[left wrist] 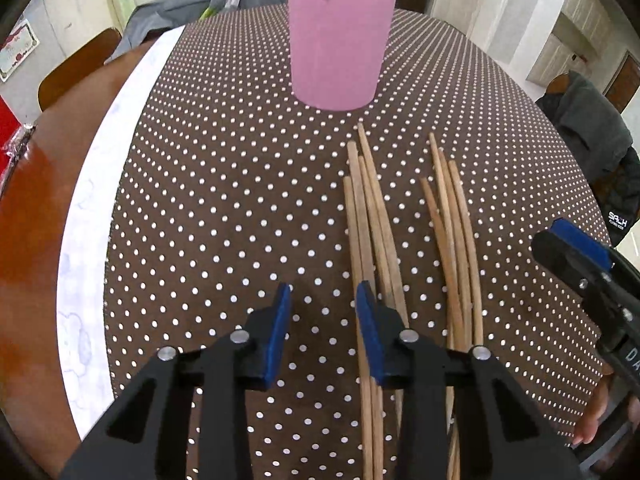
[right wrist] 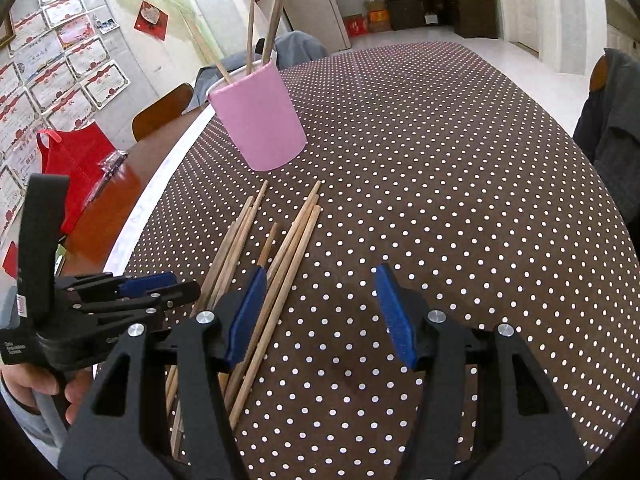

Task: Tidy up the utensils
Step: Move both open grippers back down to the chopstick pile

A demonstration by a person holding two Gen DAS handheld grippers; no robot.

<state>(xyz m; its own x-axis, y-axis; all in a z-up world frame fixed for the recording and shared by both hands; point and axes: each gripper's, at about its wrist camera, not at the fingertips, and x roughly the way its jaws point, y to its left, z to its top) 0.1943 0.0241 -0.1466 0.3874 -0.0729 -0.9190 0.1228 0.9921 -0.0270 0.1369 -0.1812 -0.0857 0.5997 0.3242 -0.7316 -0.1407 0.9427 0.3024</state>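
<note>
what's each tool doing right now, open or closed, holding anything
Left tool: open, holding nothing, above the chopsticks on the table.
Right tool: open, holding nothing, beside the chopsticks.

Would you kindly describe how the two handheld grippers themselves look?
Both match: the left gripper and right gripper have matte black angular linkage arms with silver pivot bolts and flat blue finger pads. The body carries small white lettering, unreadable here. A bare hand grips the black handle.

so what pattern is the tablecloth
Brown with small white polka dots; the tablecloth shows best in the right wrist view.
</note>
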